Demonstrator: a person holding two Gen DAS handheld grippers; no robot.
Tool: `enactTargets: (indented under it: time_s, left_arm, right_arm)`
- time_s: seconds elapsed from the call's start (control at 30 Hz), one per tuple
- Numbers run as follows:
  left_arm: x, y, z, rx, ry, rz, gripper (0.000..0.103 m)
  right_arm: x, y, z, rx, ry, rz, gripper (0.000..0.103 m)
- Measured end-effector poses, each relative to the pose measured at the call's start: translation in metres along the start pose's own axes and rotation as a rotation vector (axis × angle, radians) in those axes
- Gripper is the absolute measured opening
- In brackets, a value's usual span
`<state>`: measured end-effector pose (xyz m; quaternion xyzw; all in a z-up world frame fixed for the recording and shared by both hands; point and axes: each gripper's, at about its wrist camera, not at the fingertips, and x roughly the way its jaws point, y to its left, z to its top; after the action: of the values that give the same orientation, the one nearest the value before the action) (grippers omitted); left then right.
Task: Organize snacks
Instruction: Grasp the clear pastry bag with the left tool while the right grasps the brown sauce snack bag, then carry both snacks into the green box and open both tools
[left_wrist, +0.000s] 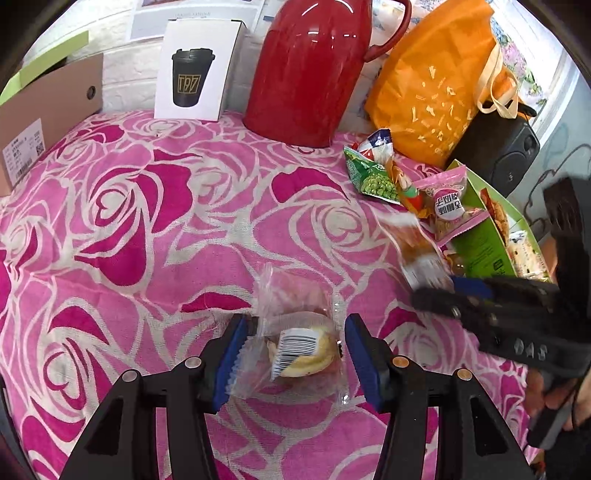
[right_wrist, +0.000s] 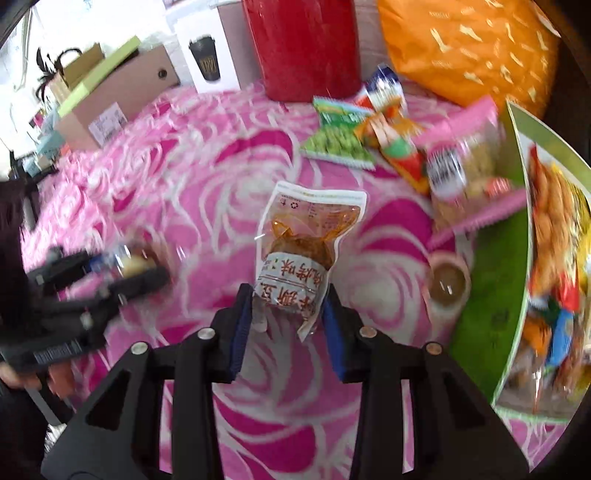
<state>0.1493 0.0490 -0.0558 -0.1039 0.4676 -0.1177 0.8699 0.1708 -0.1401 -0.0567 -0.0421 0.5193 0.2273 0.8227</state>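
the left gripper (left_wrist: 291, 354) is low over the pink rose-patterned cloth (left_wrist: 147, 229) that covers the tabletop. its jaws stand partly open on either side of a clear-wrapped pastry (left_wrist: 299, 350) with a barcode sticker. the left blue pad touches the crimped edge of the wrapper, while the right pad stands just clear of it, so the jaws bracket the pastry without pressing it. the pastry lies on the cloth.

the right gripper (right_wrist: 284, 317) has its jaws closed in on the lower end of a clear pouch of brown snack (right_wrist: 306, 251) with a white label printed in red characters. the pouch stands up out of the jaws, tilted slightly, above the cloth. in the left wrist view the same pouch shows blurred at the right gripper's tip.

toward the far right of the tabletop is a loose heap of packets: a green pea snack packet (left_wrist: 373, 177), an orange packet (right_wrist: 399, 147) against it, and a pink-edged packet (left_wrist: 450, 206) leaning on a green snack box (left_wrist: 484, 247). the box is open and holds several more packets. a small round cup with a brown top (right_wrist: 448, 284) lies on the cloth just beside the box wall.

at the back stand a red thermos jug (left_wrist: 310, 70), an orange tote bag (left_wrist: 436, 81), a white box picturing a black cup (left_wrist: 195, 70), a cardboard box (left_wrist: 48, 122) at the left, and a black speaker (left_wrist: 498, 147) behind the bag.
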Motion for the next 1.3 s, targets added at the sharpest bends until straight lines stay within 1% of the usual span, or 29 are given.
enactTargets:
  time_s: [0.03, 0.1, 0.13, 0.17, 0.23, 0.27, 0.3, 0.33, 0.37, 0.4, 0.43, 0.53, 0.6, 0.7, 0.77, 0.87, 1.03, 1.2, 1.3]
  left_arm:
    - [0.000, -0.001, 0.000, 0.000, -0.001, 0.006, 0.056]
    - [0.002, -0.002, 0.002, 0.004, 0.005, 0.006, 0.055]
    - [0.003, -0.003, 0.003, 0.011, 0.009, 0.012, 0.047]
    - [0.004, -0.004, 0.004, 0.018, 0.012, 0.021, 0.043]
    - [0.005, -0.005, 0.005, 0.022, 0.019, 0.026, 0.044]
    - [0.005, -0.005, 0.005, 0.024, 0.021, 0.028, 0.044]
    - [0.005, -0.006, 0.004, 0.030, 0.023, 0.033, 0.043]
    - [0.004, -0.007, 0.004, 0.035, 0.022, 0.037, 0.042]
    - [0.002, -0.009, 0.003, 0.037, 0.018, 0.039, 0.042]
    - [-0.001, -0.011, 0.002, 0.038, 0.013, 0.032, 0.042]
    - [-0.006, -0.014, 0.002, 0.042, 0.003, 0.023, 0.041]
    - [-0.021, -0.030, 0.006, 0.078, -0.032, 0.003, 0.041]
    - [-0.034, -0.046, 0.013, 0.106, -0.067, -0.022, 0.041]
    - [-0.050, -0.076, 0.027, 0.161, -0.117, -0.075, 0.041]
    - [-0.056, -0.099, 0.035, 0.202, -0.136, -0.120, 0.042]
    - [-0.054, -0.132, 0.045, 0.256, -0.145, -0.162, 0.041]
    - [-0.043, -0.190, 0.056, 0.333, -0.146, -0.217, 0.041]
    - [-0.024, -0.233, 0.061, 0.349, -0.112, -0.279, 0.042]
    - [-0.007, -0.256, 0.060, 0.356, -0.087, -0.280, 0.042]
  right_arm:
    - [0.002, -0.001, -0.002, 0.001, 0.009, 0.000, 0.042]
    - [0.000, -0.005, -0.004, 0.029, -0.002, 0.014, 0.044]
    - [0.000, -0.005, -0.003, 0.043, -0.008, 0.025, 0.047]
    - [-0.001, -0.006, -0.002, 0.056, -0.016, 0.038, 0.050]
    - [0.002, -0.006, -0.002, 0.060, -0.015, 0.035, 0.051]
    - [0.004, -0.005, -0.003, 0.052, -0.013, 0.024, 0.050]
    - [0.004, -0.004, -0.003, 0.043, -0.019, 0.006, 0.040]
    - [0.003, -0.003, -0.004, 0.033, -0.024, -0.008, 0.040]
    - [0.000, -0.004, -0.005, 0.038, -0.029, 0.002, 0.039]
    - [-0.006, -0.004, -0.008, 0.050, -0.044, 0.030, 0.039]
    - [-0.014, -0.004, -0.009, 0.053, -0.065, 0.046, 0.039]
    - [-0.050, -0.005, -0.011, 0.052, -0.152, 0.059, 0.039]
    - [-0.077, -0.012, -0.012, 0.067, -0.216, 0.061, 0.039]
    - [-0.115, -0.030, -0.017, 0.106, -0.296, 0.029, 0.039]
    - [-0.140, -0.049, -0.025, 0.145, -0.349, -0.025, 0.039]
    - [-0.165, -0.081, -0.035, 0.215, -0.396, -0.108, 0.039]
    - [-0.188, -0.131, -0.061, 0.332, -0.425, -0.185, 0.040]
    - [-0.192, -0.162, -0.081, 0.391, -0.421, -0.197, 0.040]
    - [-0.187, -0.172, -0.086, 0.402, -0.409, -0.196, 0.040]
